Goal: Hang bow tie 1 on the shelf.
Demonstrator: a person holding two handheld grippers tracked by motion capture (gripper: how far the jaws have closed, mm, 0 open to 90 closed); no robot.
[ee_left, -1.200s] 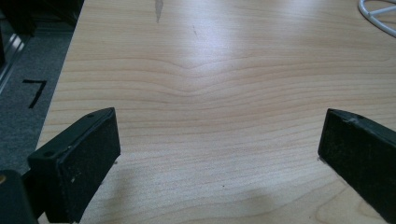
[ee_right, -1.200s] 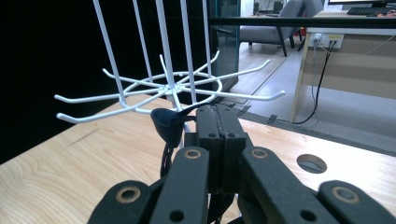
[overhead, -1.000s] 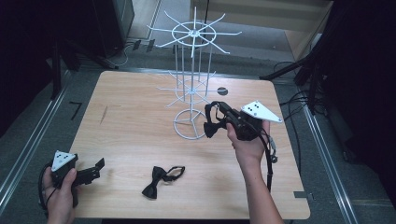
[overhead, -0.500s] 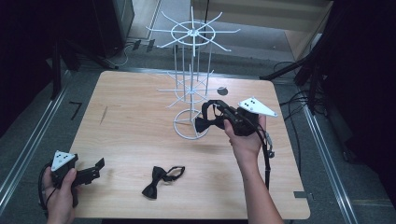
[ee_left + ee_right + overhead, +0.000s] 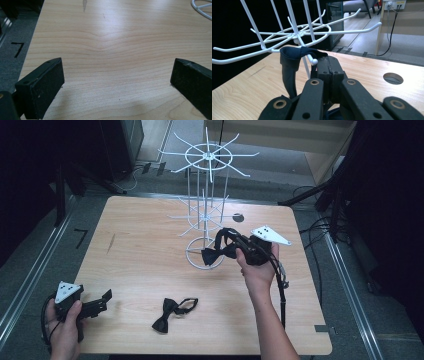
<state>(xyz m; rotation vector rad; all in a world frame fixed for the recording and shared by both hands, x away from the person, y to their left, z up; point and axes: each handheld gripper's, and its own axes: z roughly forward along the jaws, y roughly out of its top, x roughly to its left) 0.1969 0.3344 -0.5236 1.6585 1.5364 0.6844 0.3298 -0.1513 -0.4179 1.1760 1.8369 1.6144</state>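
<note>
A white wire rack [image 5: 206, 210] stands mid-table on a ring base [image 5: 192, 261]. My right gripper [image 5: 224, 237] is shut on the strap of a black bow tie [image 5: 215, 254], which hangs beside the rack's stem. In the right gripper view the shut jaws pinch the strap [image 5: 291, 60], whose loop lies against the ball tip of a lower-tier hook [image 5: 313, 60]. A second black bow tie [image 5: 172, 312] lies flat near the table's front edge. At the front left corner my left gripper [image 5: 103, 301] is held low and open, with only bare wood between its pads [image 5: 47, 82].
The wooden table [image 5: 140, 250] has a round cable hole [image 5: 238, 217] behind the rack. The rack's upper tier [image 5: 342, 21] spreads long hooks overhead. Metal rails run along the floor on both sides, and dark furniture stands around.
My right gripper has carried the bow tie left and slightly down, closer to the rack's lower hooks. The left gripper and the bow tie on the table have not moved.
</note>
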